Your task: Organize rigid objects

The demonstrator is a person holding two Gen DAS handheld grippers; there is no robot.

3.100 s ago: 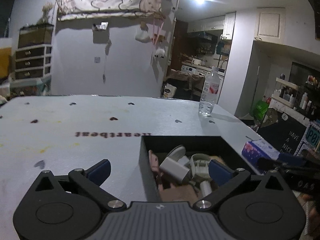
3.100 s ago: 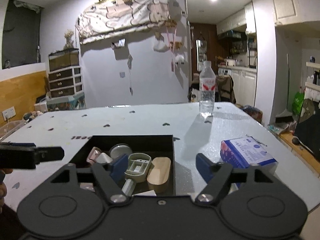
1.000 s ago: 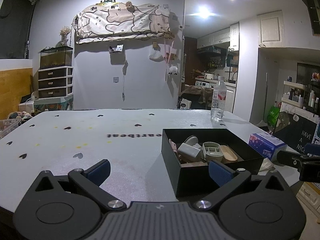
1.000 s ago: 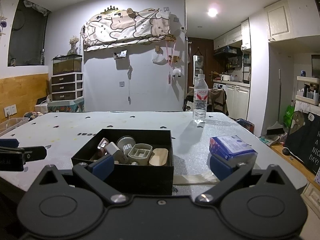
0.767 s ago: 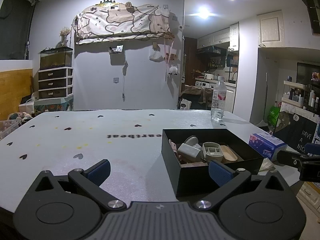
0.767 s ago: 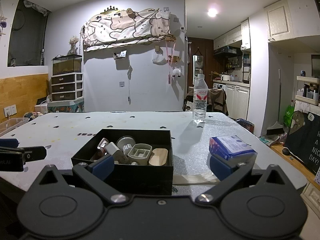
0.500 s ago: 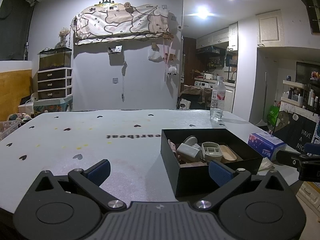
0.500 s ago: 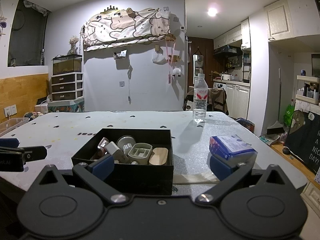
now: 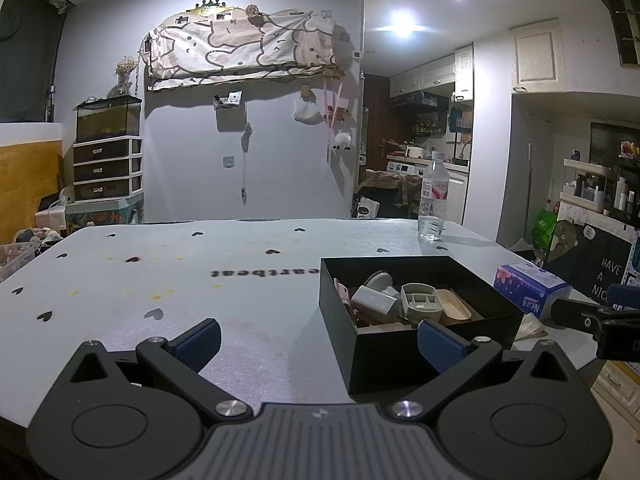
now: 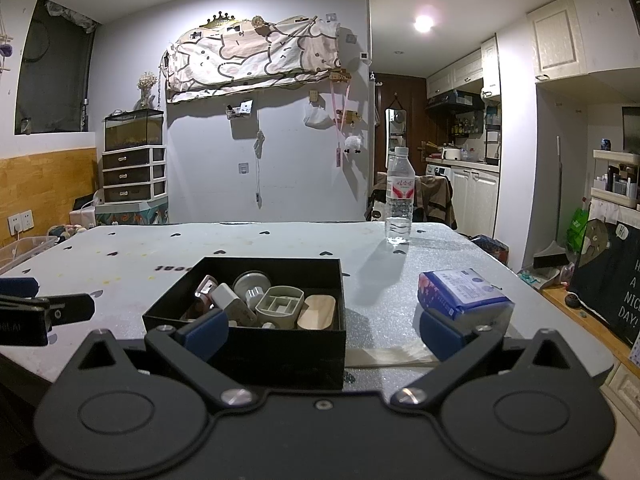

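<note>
Pulled back from above the black box (image 10: 256, 344) to the surface's (image 9: 160, 280) near edge, both claws, left (image 9: 318, 342) and right (image 10: 322, 332), wide and empty. Small items (image 10: 276, 306) all boxed near the right edge; probably finished

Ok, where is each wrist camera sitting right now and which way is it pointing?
Left wrist: behind the open left gripper, low at the table's near edge, facing the far wall; box right of centre, right gripper at far right.
Right wrist: behind the open right gripper, same heading; box dead ahead, left gripper at far left.
Shared: box, bottle, tissue pack.
</note>
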